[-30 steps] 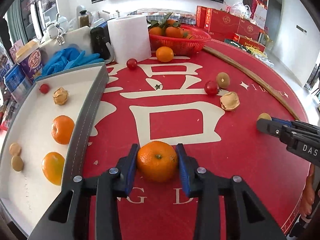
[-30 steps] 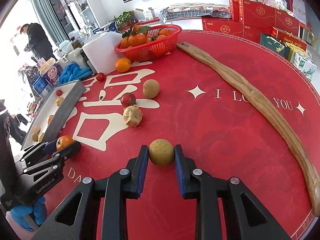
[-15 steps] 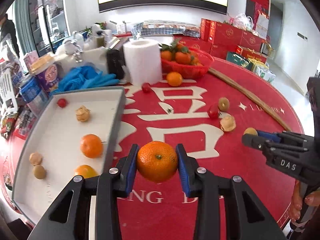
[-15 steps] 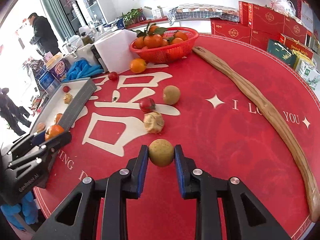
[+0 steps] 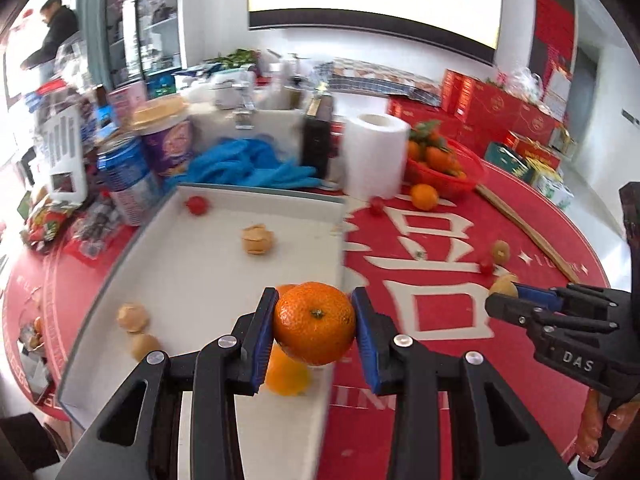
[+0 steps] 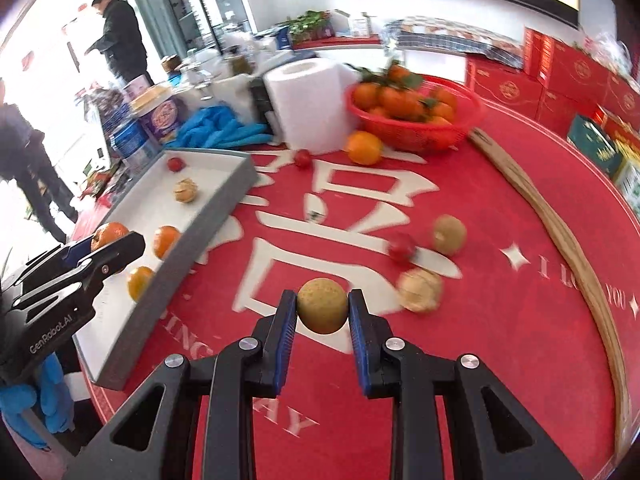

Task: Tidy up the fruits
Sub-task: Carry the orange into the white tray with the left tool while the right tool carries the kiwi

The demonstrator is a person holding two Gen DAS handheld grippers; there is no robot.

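The left gripper (image 5: 314, 330) squeezes a mandarin orange (image 5: 314, 323) tight, up over the white tray (image 5: 192, 264). The right gripper (image 6: 322, 312) pinches a small brown fruit (image 6: 322, 305) above the red table (image 6: 500, 320).

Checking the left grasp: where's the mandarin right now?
In the left wrist view the mandarin is clamped in the left gripper, held over the right edge of the white tray, with two oranges in the tray beneath it.

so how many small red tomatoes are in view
3: one small red tomato in the white tray's far corner, one on the red cloth by the paper roll, one beside the brown round fruit. Others may be hidden.
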